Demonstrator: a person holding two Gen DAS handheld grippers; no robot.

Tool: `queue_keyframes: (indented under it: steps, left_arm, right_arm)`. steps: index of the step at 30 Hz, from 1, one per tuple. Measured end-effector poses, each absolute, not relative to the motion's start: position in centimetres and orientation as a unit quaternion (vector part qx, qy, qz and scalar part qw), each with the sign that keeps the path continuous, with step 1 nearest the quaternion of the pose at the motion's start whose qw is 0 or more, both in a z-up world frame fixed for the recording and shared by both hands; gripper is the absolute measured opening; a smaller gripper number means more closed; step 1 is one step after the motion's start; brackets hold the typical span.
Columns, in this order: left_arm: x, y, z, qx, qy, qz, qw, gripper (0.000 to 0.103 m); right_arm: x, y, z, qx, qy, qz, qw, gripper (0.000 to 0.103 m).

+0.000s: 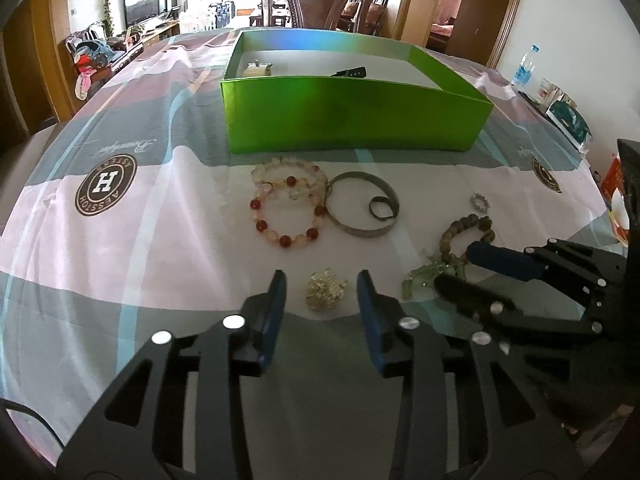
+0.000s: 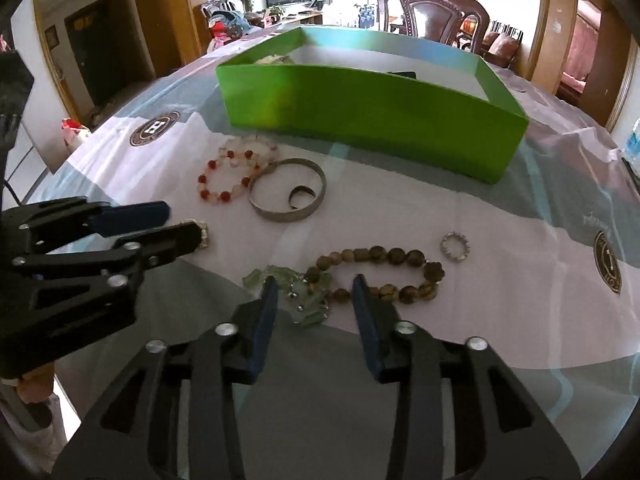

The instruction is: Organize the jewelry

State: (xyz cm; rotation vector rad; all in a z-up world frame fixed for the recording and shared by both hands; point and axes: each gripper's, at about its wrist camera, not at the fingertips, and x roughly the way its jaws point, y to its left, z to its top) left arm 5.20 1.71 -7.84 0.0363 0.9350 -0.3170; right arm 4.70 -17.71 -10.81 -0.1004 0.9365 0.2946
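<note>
A green box (image 1: 352, 116) (image 2: 372, 120) stands at the far side of the cloth-covered table, with a few items inside. My left gripper (image 1: 322, 288) is open, its fingers on either side of a small gold brooch (image 1: 325, 289). My right gripper (image 2: 314, 292) is open around a pale green piece (image 2: 298, 290) that overlaps a brown bead bracelet (image 2: 384, 274). A red-and-white bead bracelet (image 1: 286, 216) (image 2: 224, 180), a silver bangle (image 1: 362, 204) (image 2: 287, 190) and a small silver ring (image 2: 455, 246) (image 1: 479, 201) lie on the cloth.
A dark ring (image 1: 381, 207) lies inside the bangle. A pale bead bracelet (image 1: 288, 176) lies near the box front. A wooden chair (image 1: 316, 0) stands behind the table. A water bottle (image 1: 525, 66) and packets are at the table's right edge.
</note>
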Motion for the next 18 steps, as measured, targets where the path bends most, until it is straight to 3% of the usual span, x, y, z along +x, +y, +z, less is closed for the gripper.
queue_keyframes:
  steps: [5,13,17,18]
  left_arm:
    - [4.7,1.7,-7.8,0.024,0.448,-0.161,0.879,0.047]
    - [5.0,0.4,-8.2,0.031,0.453,-0.171,0.875,0.046]
    - [6.0,-0.1,-8.8,0.028,0.464,-0.172,0.869,0.022]
    - [6.1,0.0,-8.9,0.025,0.465,-0.171,0.868,0.022]
  right_arm:
    - [4.5,-18.8,-10.0,-0.024,0.444,0.149,0.883,0.006]
    - [3.6,-21.6,-6.0,-0.007,0.393,0.125,0.911,0.006]
    - [3.7,-23.1,-4.7,0.003,0.379,0.112,0.919,0.006]
    - [3.9,-23.4,-4.7,0.003,0.380,0.106,0.919,0.006]
